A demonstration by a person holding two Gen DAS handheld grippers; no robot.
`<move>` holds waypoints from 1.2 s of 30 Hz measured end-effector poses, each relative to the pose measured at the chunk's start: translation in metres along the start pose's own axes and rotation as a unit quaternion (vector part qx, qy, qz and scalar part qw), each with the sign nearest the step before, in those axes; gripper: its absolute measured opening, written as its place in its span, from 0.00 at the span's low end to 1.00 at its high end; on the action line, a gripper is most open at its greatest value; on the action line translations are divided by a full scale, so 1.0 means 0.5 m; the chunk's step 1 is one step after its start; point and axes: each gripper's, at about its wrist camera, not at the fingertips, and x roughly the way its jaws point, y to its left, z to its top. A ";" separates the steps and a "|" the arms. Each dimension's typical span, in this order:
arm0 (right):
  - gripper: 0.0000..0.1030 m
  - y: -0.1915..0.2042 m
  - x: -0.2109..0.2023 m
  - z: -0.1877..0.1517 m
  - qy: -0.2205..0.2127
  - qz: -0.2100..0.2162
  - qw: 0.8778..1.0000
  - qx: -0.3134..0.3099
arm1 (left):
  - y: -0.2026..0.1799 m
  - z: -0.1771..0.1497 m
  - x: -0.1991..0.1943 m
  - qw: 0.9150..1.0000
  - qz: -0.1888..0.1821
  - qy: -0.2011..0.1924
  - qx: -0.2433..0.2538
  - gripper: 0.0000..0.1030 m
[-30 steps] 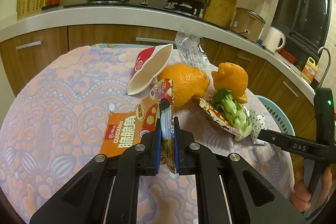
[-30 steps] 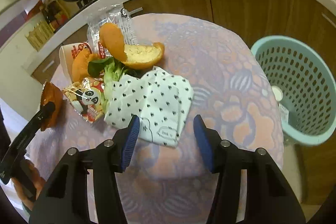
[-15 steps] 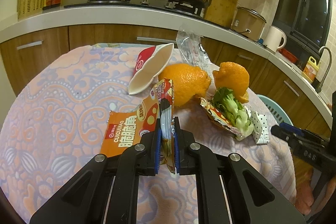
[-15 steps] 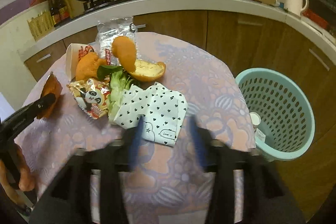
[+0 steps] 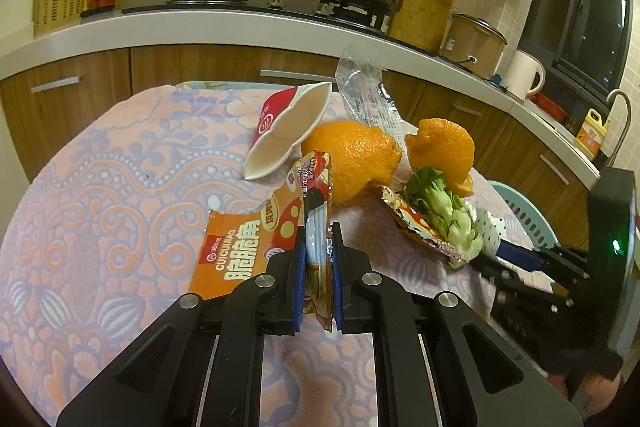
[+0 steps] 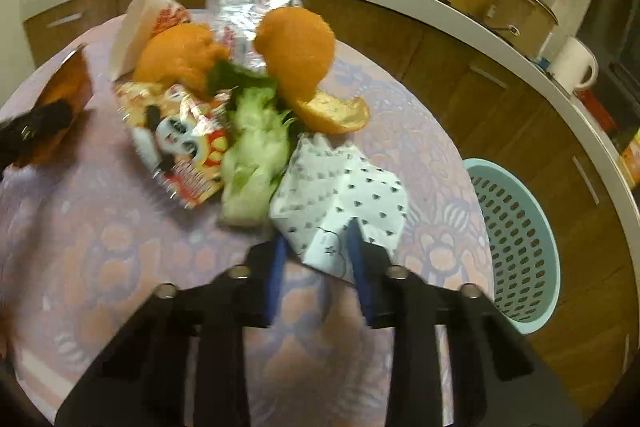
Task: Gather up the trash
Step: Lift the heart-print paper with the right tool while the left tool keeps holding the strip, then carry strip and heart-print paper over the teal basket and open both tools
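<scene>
My left gripper (image 5: pixel 318 255) is shut on the raised edge of an orange snack bag (image 5: pixel 240 251), the rest of which lies on the patterned tablecloth (image 5: pixel 100 187). My right gripper (image 6: pixel 316 259) is closing on the near corner of a white dotted paper (image 6: pixel 344 187). The corner bunches up between the blue pads (image 6: pixel 276 267), which touch it. In the left wrist view the right gripper (image 5: pixel 512 255) reaches in from the right at that paper (image 5: pixel 490 227). A teal basket (image 6: pixel 516 239) stands beside the table on the right.
Beside the paper lie lettuce (image 6: pixel 256 147), a panda foil wrapper (image 6: pixel 180 135), two orange peels (image 6: pixel 296 39) (image 6: pixel 176 55), a crushed paper cup (image 5: pixel 288 131) and a clear plastic wrapper (image 5: pixel 364 87). A kitchen counter (image 5: pixel 200 27) with pans runs behind the table.
The right gripper drew back, rolled, then came forward onto the dotted paper and narrowed its jaws around the paper's corner. The left gripper and its snack bag stayed still.
</scene>
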 end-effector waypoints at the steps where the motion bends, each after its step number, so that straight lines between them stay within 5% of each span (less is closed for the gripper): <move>1: 0.10 -0.006 0.002 0.002 -0.002 0.008 1.000 0.007 | 0.000 0.000 0.000 1.000 0.000 0.000 0.000 0.09; 9: 0.05 -0.086 -0.058 -0.047 -0.054 0.063 0.996 0.019 | -0.001 0.000 0.002 1.000 0.000 0.003 0.000 0.09; 15: 0.05 -0.160 -0.027 -0.074 -0.022 0.095 0.992 0.077 | -0.002 -0.001 0.002 1.000 0.002 0.004 0.001 0.09; 21: 0.07 -0.150 -0.009 -0.066 -0.012 0.089 0.994 0.070 | -0.001 0.001 0.004 1.000 0.002 0.006 0.000 0.09; 25: 0.17 -0.133 -0.007 -0.054 -0.014 0.074 0.996 0.051 | -0.002 0.001 0.004 1.000 0.001 0.007 -0.001 0.09; 27: 0.31 -0.132 -0.008 -0.051 -0.017 0.070 0.996 0.048 | -0.002 0.001 0.003 1.000 0.002 0.007 -0.001 0.09; 29: 0.58 -0.135 -0.014 -0.048 -0.027 0.068 0.996 0.049 | -0.002 0.001 0.003 1.000 0.002 0.007 -0.001 0.09; 36: 0.58 -0.109 0.007 -0.011 -0.008 0.053 0.998 0.016 | -0.002 0.001 0.003 1.000 0.001 0.006 -0.002 0.09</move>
